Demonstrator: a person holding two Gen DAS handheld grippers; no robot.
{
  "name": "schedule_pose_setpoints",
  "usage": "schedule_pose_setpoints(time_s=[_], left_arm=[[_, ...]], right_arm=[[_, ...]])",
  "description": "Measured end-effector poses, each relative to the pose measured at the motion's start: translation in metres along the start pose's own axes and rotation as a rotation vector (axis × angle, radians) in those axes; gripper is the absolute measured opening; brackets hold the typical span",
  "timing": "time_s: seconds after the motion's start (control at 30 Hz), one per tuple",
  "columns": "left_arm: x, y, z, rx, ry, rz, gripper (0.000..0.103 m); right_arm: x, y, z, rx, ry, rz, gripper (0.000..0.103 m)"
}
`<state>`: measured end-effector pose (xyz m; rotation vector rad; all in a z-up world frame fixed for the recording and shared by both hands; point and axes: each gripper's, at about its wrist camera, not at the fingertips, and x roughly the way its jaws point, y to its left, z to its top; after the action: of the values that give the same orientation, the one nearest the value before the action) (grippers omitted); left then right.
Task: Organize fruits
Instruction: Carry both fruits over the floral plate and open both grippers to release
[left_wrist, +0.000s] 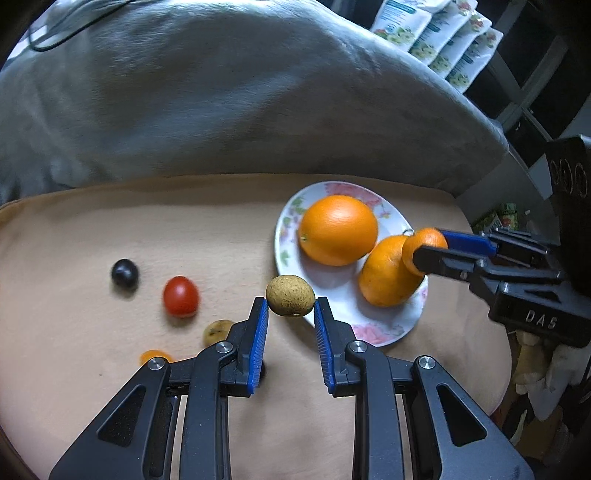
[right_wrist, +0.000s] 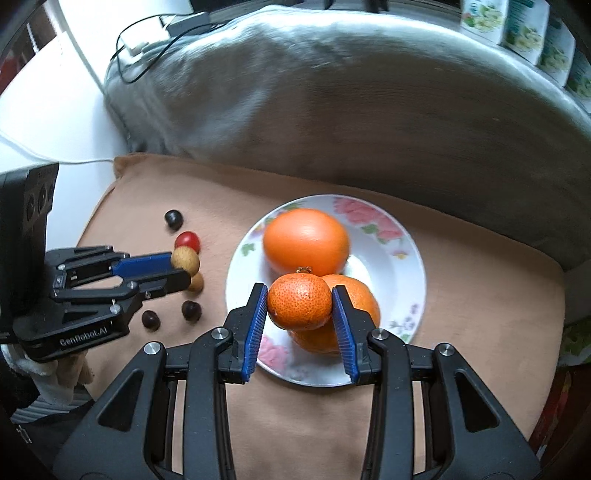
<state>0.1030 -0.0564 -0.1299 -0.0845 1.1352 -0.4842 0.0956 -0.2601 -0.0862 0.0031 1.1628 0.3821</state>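
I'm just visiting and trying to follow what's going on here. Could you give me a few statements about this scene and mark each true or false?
1. The right gripper holds a small mandarin above the plate. True.
2. The left gripper is empty. False: its jaws grip a small tan fruit.
3. Two oranges lie on the plate. True: a large orange and another orange.
4. The red tomato sits on the plate. False: it lies on the beige cloth.
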Motion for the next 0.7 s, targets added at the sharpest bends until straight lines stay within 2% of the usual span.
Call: schedule_pose_setpoints(time_s=[0.23,0.7], left_arm=[[0.009,-0.011,0.0,0.015,0.017,-0.008,0.024],[0.021,-0.026,0.007,0.033,0.033,-0.021,0.024]], right_arm=[[-0.006,-0.016,0.003,0.061,-0.028,0.028,0.037],[0.006,-0.045,0.016,0.091,-0.024,-0.009,0.037]])
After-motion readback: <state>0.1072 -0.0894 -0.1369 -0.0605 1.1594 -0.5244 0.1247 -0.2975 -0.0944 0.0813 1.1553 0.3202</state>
